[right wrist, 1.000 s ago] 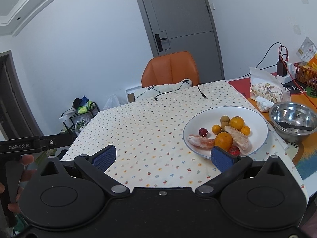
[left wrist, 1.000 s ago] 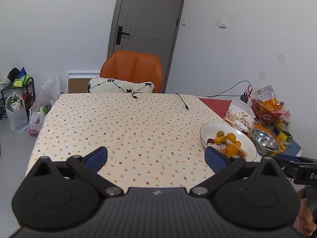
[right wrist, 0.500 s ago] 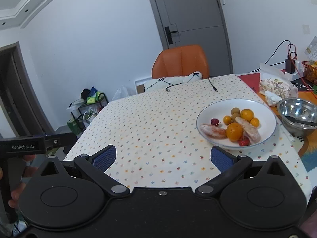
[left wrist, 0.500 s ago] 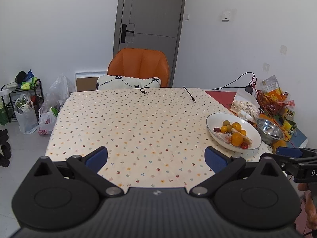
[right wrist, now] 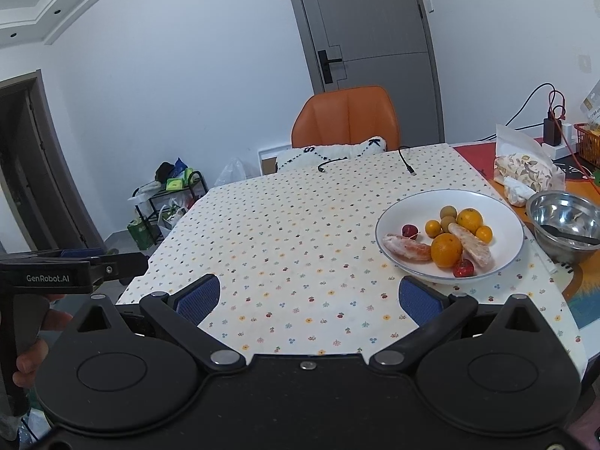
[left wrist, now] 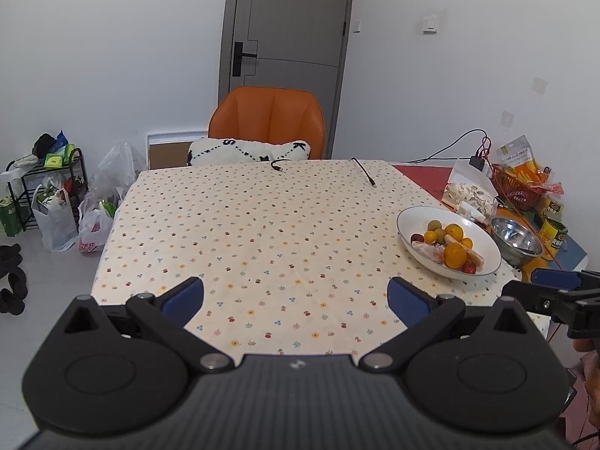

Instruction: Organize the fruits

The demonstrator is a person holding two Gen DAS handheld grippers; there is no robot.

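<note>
Fingers of both the left gripper and right gripper gape wide, empty. Fruits sit in the white plate far right on the table: light, round, slippery (peeled segments likely soft), so grip across their middles gently.

One white plate holds two oranges, two peeled segments, two cherries, four small round fruits; one steel bowl.

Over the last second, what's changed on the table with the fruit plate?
Both grippers, left and right, pulled back from the table, so the white plate sits farther ahead. Nothing was grasped or released. Jaws stayed wide open and empty; the fruit and steel bowl didn't move.
</note>
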